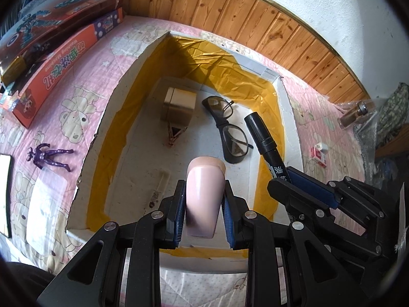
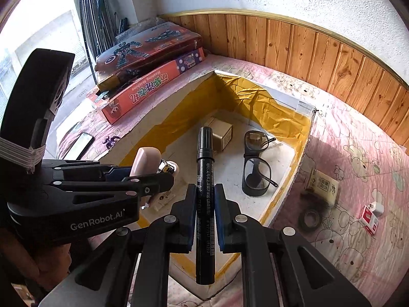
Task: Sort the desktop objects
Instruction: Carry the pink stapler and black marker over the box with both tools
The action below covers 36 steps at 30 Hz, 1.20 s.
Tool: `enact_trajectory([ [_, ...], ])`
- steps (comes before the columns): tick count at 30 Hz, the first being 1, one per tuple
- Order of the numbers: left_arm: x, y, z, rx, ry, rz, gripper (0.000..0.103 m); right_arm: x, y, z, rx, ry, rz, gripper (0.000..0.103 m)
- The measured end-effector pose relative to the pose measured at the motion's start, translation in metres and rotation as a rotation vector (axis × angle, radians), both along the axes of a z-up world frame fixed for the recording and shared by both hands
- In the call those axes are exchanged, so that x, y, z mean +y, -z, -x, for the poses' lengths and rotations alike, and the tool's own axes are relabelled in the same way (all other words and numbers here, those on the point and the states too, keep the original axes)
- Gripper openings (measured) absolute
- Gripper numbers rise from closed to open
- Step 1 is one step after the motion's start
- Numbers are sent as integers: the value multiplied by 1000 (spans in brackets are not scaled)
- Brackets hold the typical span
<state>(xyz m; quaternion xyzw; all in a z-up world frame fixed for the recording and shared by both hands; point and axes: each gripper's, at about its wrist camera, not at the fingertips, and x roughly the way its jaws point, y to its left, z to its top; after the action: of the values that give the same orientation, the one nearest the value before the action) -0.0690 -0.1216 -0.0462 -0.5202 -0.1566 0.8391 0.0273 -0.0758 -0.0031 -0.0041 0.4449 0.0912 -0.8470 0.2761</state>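
My left gripper (image 1: 204, 194) is shut on a pale pink case (image 1: 204, 192) and holds it over the white foam box (image 1: 102, 117) lined with yellow tape. My right gripper (image 2: 205, 194) is shut on a black marker (image 2: 204, 179), also above the box; it shows at the right of the left wrist view (image 1: 263, 138). The pink case shows in the right wrist view (image 2: 145, 161). Inside the box lie black glasses (image 1: 227, 128) and a small gold box (image 1: 179, 107).
Stacked toy boxes (image 1: 58, 38) sit far left. A purple figure (image 1: 51, 157), a phone (image 2: 79, 145) and a clear plastic lid (image 1: 46, 199) lie left of the box. A red-white pack (image 2: 370, 215), tape roll (image 2: 310, 220), small carton (image 2: 322, 185) lie right.
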Motion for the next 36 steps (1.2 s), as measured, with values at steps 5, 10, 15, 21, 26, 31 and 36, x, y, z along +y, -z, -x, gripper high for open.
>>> enact_trajectory([
  [5, 1, 7, 8, -37, 21, 20, 27, -4, 9, 11, -26, -8, -18, 15],
  [10, 0, 17, 17, -89, 46, 28, 27, -9, 20, 22, -66, -17, -33, 15],
  [15, -3, 23, 25, -124, 70, 48, 27, -14, 29, 34, -101, -28, -56, 15],
  [21, -8, 34, 33, -189, 99, 43, 27, -22, 42, 48, -153, -46, -93, 15],
  [26, -10, 47, 46, -249, 119, 38, 27, -28, 54, 59, -198, -72, -140, 15],
  [31, -11, 60, 56, -313, 135, 46, 27, -36, 67, 70, -234, -94, -197, 15],
  [36, -9, 74, 62, -375, 162, 41, 27, -39, 79, 83, -290, -106, -238, 15],
])
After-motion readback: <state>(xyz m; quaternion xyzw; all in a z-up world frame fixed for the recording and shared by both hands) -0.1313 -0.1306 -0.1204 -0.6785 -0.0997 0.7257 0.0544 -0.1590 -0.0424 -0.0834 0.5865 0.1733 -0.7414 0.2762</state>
